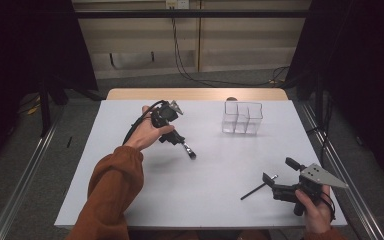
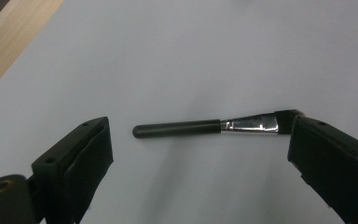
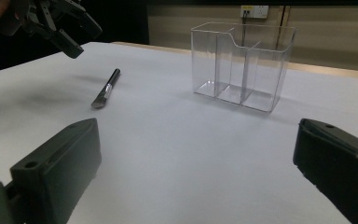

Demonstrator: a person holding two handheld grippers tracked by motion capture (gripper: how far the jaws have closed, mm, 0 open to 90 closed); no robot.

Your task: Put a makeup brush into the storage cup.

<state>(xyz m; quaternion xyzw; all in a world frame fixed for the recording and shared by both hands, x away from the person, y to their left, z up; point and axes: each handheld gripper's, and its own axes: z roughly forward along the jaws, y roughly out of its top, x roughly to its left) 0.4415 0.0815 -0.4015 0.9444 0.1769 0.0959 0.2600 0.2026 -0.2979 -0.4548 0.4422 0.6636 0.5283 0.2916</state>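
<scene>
With my left gripper (image 2: 200,154) spread wide just above the short black-handled brush (image 2: 214,126) lying on the white table (image 1: 200,195) near its far edge, and my right gripper (image 3: 200,186) also spread, nothing seems grasped yet.

Clear organiser and brush on the white table

Past the right gripper's (image 3: 198,172) parted jaws, a three-compartment clear organiser (image 3: 242,65) was seen upright; a brush (image 3: 106,88) lay flat beneath the left gripper (image 3: 58,23).

White table (image 1: 205,180), black brush (image 2: 177,129) with a silver ferrule — clear organizer (image 3: 242,65), rust-orange sleeve (image 1: 112,185).
</scene>
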